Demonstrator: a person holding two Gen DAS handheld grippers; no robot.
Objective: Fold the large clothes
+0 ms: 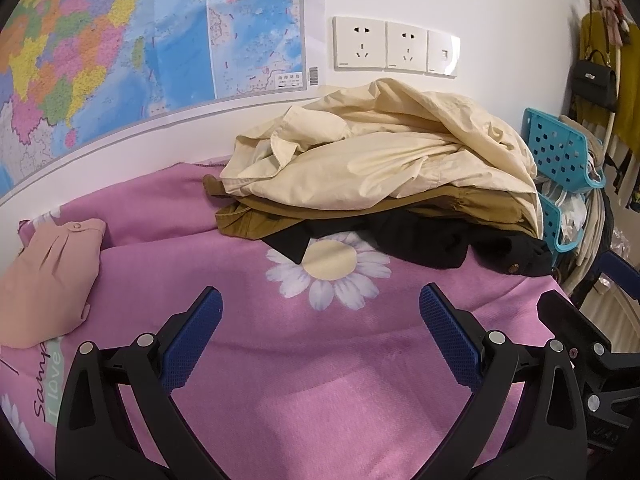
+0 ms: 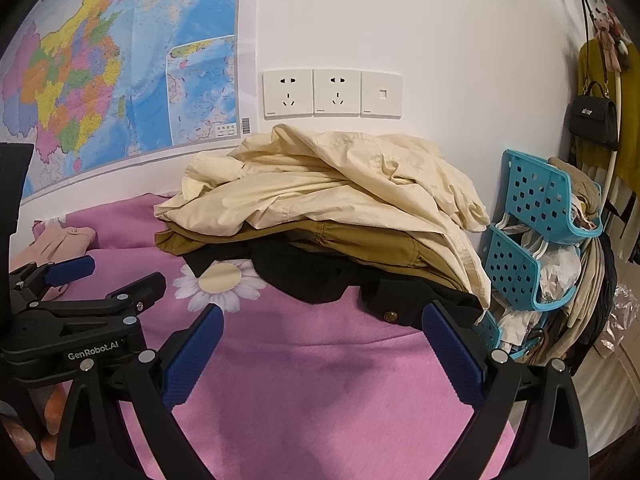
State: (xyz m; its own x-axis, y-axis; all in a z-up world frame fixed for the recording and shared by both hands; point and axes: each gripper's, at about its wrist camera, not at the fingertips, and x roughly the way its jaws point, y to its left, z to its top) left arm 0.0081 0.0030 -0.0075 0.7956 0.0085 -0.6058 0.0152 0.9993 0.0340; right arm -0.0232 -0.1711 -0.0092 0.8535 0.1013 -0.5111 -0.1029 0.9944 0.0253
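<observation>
A pile of clothes lies at the far side of a pink flowered bedsheet (image 1: 280,360) (image 2: 320,380): a crumpled cream garment (image 1: 384,152) (image 2: 328,188) on top, an olive-brown one (image 1: 320,212) (image 2: 352,240) under it, a black one (image 1: 432,240) (image 2: 320,276) at the bottom. A folded peach garment (image 1: 44,276) (image 2: 60,240) rests at the left. My left gripper (image 1: 320,312) is open above the bare sheet, short of the pile. My right gripper (image 2: 322,332) is open too, just before the black garment's edge. Neither holds anything. The left gripper (image 2: 76,280) also shows at the left of the right wrist view.
A wall with a map (image 1: 120,40) and sockets (image 1: 392,46) stands right behind the pile. Blue plastic baskets (image 1: 560,152) (image 2: 536,208) with hangers and cloth stand at the right, beyond the bed edge. A black handbag (image 2: 592,116) hangs further right.
</observation>
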